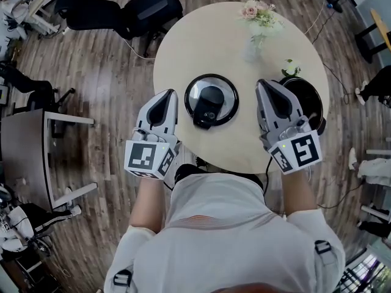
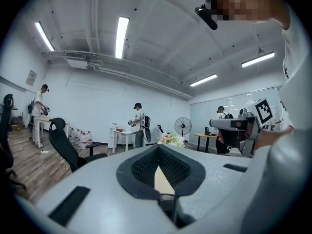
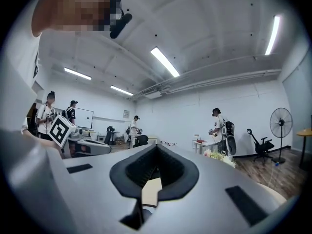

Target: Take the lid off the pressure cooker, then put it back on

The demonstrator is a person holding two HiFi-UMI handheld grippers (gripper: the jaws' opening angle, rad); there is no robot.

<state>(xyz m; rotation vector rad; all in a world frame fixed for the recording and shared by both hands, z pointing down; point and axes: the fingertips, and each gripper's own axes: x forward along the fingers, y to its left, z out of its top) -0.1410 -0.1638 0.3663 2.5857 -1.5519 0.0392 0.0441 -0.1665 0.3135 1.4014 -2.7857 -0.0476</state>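
Note:
The pressure cooker's lid (image 1: 211,99), black with a chrome ring and a black handle, lies flat in the middle of the round beige table (image 1: 201,47). The black cooker pot (image 1: 312,97) stands at the table's right, partly hidden behind my right gripper. My left gripper (image 1: 171,93) hovers just left of the lid, shut and holding nothing. Between lid and pot hovers my right gripper (image 1: 261,83), also shut and holding nothing. In each gripper view the jaws point level across the room, left gripper (image 2: 158,146) and right gripper (image 3: 157,146), and neither lid nor pot shows.
A vase of flowers (image 1: 257,16) stands at the table's far side, and a small white flower (image 1: 291,67) behind the pot. Black office chairs (image 1: 143,8) sit beyond the table, a desk (image 1: 36,157) at the left. Several people stand far off in the room.

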